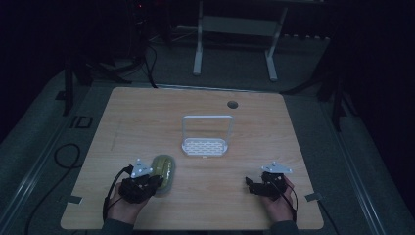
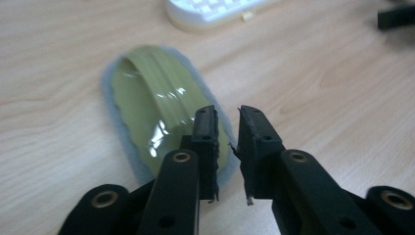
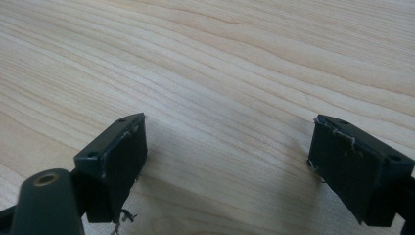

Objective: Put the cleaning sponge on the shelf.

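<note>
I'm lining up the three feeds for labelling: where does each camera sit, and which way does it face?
High view: above the person's side, looking forward and down at the table; hands, left gripper, right gripper.
Left gripper view: looks along its jaws at the yellow-green pad.
Right gripper view: looks along spread jaws at tabletop.
Shared: pad and white rack, high and left gripper views.

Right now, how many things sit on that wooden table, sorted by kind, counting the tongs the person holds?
Yellow-green oval pad with grey edge: 1
White slotted rack with tall handle: 1
Black tongs: 2, the left tongs and the right tongs
Total: 4
</note>
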The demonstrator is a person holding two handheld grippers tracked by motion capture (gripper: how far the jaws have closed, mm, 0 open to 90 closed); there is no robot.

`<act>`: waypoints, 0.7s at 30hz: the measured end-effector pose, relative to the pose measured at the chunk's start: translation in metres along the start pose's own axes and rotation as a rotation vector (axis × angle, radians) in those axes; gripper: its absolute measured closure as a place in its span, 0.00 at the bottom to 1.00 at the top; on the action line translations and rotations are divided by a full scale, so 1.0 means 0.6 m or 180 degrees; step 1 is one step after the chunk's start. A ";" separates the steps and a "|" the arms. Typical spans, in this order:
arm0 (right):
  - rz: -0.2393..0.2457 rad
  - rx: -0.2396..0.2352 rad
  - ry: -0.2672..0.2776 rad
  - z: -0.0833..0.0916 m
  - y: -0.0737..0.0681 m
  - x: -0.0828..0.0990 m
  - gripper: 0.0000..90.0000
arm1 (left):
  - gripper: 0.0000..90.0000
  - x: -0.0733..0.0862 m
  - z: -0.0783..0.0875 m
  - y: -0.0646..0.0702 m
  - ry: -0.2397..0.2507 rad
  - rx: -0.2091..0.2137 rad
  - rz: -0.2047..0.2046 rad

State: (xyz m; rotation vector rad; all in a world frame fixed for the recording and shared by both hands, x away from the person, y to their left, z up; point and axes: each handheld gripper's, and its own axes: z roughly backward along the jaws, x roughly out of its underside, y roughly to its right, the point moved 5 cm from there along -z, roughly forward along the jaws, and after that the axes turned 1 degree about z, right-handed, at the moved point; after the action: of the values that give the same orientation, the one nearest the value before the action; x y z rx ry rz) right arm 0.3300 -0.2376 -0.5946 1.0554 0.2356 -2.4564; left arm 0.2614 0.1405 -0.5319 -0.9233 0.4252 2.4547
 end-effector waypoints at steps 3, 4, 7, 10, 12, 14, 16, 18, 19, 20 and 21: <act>0.0001 0.0000 0.0000 0.000 0.000 0.000 0.16 | 0.94 0.003 -0.014 0.007 -0.0106 0.0031 -0.0053; 0.0001 0.0000 0.0000 0.000 0.000 0.000 0.16 | 0.96 0.003 -0.018 0.009 -0.0126 0.0025 -0.0078; 0.0001 0.0000 0.0001 0.000 0.000 0.000 0.16 | 0.98 0.005 -0.021 0.009 -0.0172 -0.0012 -0.0107; 0.0001 0.0000 0.0001 0.000 0.000 0.000 0.16 | 0.98 0.011 -0.022 0.007 -0.0198 -0.0032 -0.0099; 0.0000 -0.0001 0.0000 0.000 0.000 0.000 0.16 | 0.98 0.012 -0.023 0.007 -0.0203 -0.0034 -0.0092; 0.0001 0.0000 0.0000 0.000 0.000 0.000 0.16 | 0.98 0.015 -0.026 -0.001 -0.0232 -0.0065 -0.0077; 0.0001 0.0000 0.0000 0.000 0.000 0.000 0.16 | 0.98 0.014 -0.027 -0.008 -0.0228 -0.0068 -0.0031; 0.0000 0.0000 0.0000 0.000 0.000 0.000 0.15 | 0.98 0.013 -0.027 -0.012 -0.0223 -0.0094 -0.0029; 0.0000 0.0000 0.0000 0.000 0.000 0.000 0.16 | 0.98 0.012 -0.027 -0.017 -0.0221 -0.0122 -0.0002; 0.0002 0.0000 0.0000 0.000 0.000 0.000 0.15 | 0.98 0.012 -0.027 -0.021 -0.0224 -0.0128 0.0001; 0.0000 0.0000 0.0000 0.000 0.000 0.000 0.16 | 0.98 0.012 -0.027 -0.025 -0.0227 -0.0143 0.0007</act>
State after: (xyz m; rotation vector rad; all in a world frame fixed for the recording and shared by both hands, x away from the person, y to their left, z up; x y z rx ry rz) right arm 0.3300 -0.2377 -0.5946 1.0552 0.2357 -2.4563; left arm 0.2731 0.1482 -0.5501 -0.8506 0.3481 2.5000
